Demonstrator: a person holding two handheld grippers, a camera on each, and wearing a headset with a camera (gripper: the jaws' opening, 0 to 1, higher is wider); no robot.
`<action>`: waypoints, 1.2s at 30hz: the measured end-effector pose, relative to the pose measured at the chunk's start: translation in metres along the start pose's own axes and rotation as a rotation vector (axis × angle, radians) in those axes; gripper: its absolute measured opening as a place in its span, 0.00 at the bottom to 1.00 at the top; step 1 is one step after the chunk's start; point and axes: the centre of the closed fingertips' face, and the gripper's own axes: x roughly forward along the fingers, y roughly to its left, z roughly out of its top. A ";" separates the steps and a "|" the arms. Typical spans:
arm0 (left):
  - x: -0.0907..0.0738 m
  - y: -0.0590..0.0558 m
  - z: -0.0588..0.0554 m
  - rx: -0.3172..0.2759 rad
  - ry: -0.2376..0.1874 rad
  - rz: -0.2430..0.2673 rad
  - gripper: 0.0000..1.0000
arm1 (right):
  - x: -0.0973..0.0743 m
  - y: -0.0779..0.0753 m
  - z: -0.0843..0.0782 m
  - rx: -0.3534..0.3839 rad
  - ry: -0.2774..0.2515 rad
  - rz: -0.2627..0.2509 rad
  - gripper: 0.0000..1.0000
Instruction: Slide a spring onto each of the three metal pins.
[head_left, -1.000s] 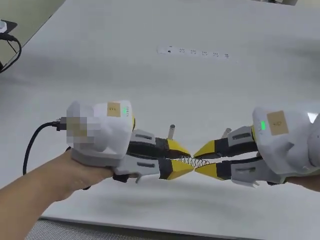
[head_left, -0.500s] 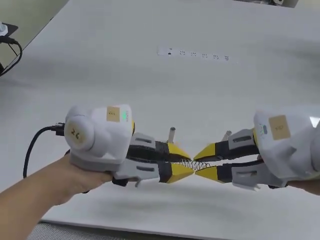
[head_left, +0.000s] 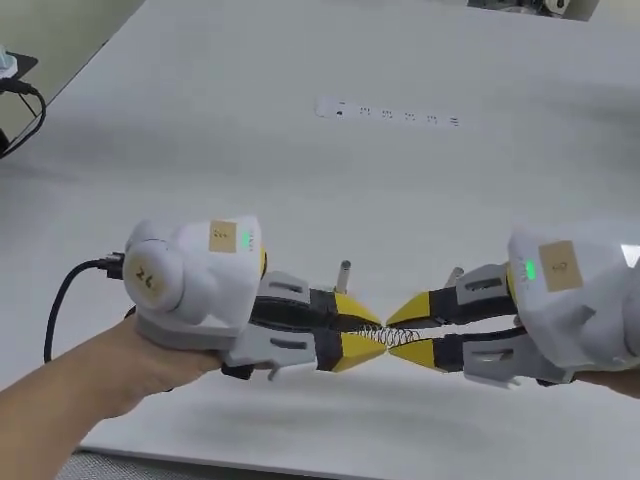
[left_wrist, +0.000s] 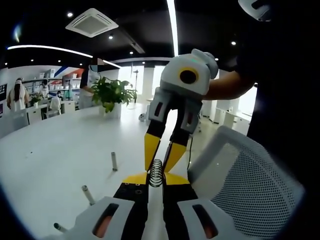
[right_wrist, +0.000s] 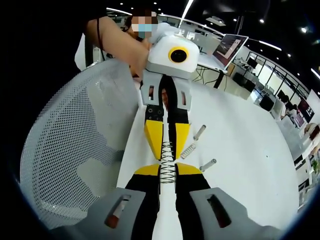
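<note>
Head view is showing the left claw (head_left: 368, 333) and the right claw (head_left: 398, 327) meeting tip to tip, raised above the near edge of the tabletop (head_left: 300, 150), with a spring (head_left: 392, 337) stretched between them.

The step in hand, as I am judging it, is passing or re-gripping this spring so that one end is free for a pin. To do it well, one claw should be taking only a few coils at one end. The other claw should be opening only when that grip is sure, because such a thin spring is probably bending and jumping away easily. The free end should be pointing straight out ahead of the holding claw, so that it is going over the top of a pin without catching.

The left claw is almost fully closed, with only a thin slit between the jaws, and it is pinching one end of the spring at its yellow tips. The right claw is also nearly closed, and its tips seem to be gripping the other end.

In the left gripper view, three pins (left_wrist: 114, 161) are standing on the tabletop ahead and to the left of the left claw, well apart from the held spring, and they are looking bare. In the right gripper view, a second spring (right_wrist: 188, 150) is lying on the tabletop between two pins, just to the right of the two claws' meeting tips.
</note>
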 end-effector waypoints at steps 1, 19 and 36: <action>0.000 0.000 0.000 0.000 0.001 -0.001 0.02 | 0.000 0.000 0.000 0.002 0.001 0.002 0.08; -0.002 -0.003 -0.001 -0.009 0.002 -0.011 0.02 | -0.005 0.002 -0.012 0.018 0.031 0.002 0.09; -0.005 0.001 0.000 -0.036 -0.030 -0.021 0.01 | -0.017 -0.005 0.000 0.067 -0.027 0.002 0.05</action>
